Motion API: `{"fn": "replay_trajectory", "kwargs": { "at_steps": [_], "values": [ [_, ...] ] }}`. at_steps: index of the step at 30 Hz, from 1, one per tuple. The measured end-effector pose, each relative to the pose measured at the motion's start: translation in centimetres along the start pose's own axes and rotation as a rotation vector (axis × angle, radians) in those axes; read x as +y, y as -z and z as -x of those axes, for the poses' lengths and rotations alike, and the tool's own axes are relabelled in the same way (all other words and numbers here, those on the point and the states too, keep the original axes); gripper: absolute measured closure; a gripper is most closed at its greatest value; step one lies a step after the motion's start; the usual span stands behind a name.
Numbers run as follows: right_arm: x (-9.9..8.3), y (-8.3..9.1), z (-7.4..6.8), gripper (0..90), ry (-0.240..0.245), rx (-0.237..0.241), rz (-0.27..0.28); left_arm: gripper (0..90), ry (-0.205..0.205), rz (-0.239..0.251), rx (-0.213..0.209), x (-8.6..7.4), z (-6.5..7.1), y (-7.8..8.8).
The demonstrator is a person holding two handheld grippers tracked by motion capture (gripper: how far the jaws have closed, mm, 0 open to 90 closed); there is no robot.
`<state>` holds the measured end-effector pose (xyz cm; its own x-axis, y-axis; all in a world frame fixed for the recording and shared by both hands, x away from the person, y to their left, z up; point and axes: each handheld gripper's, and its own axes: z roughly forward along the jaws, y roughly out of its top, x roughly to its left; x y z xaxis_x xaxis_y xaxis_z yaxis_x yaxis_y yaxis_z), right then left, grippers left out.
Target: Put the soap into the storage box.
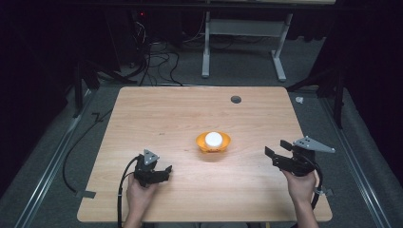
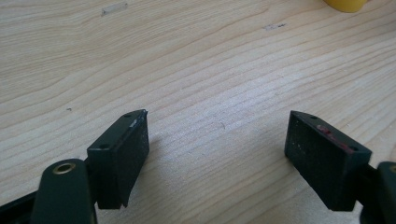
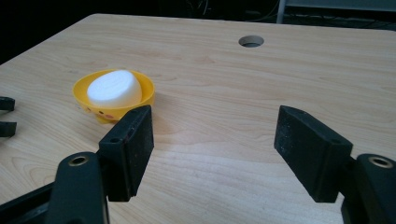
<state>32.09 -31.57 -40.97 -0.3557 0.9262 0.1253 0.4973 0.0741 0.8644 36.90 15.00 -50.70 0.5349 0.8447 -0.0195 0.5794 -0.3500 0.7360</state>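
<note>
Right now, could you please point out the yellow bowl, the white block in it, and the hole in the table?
yellow bowl (image 3: pixel 140 95): right gripper view, right rim.
white block (image 3: pixel 114 87): right gripper view, top face.
hole (image 3: pixel 251 41): right gripper view, its opening.

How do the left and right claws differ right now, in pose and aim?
The left claw tilts down at the table close below; the right claw lies more level, looking across it. The left claw's view catches the bowl's edge at its top; the right claw's has the whole bowl ahead, left of centre. Both are open, empty and clear of the bowl.
</note>
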Motion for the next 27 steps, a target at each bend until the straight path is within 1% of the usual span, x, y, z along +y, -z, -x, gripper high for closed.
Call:
{"fn": "replay_trajectory", "kwargs": {
  "at_steps": [6, 8, 17, 27],
  "values": [
    [-0.6, -0.2, -0.3, 29.3, -0.002, 0.003, -0.011, 22.3, 0.000, 0.000, 0.000, 0.0, 0.0, 0.0],
    [-0.9, -0.5, -0.4, 29.3, -0.011, 0.007, -0.018, 22.3, 0.000, 0.000, 0.000, 0.0, 0.0, 0.0],
    [-1.8, -1.2, -0.7, 29.4, -0.012, 0.018, -0.039, 22.4, 0.000, 0.000, 0.000, 0.0, 0.0, 0.0],
    [-2.7, -2.3, -1.5, 29.5, 0.000, 0.029, -0.065, 22.3, 0.000, 0.000, 0.000, 0.0, 0.0, 0.0]
  ]
}}
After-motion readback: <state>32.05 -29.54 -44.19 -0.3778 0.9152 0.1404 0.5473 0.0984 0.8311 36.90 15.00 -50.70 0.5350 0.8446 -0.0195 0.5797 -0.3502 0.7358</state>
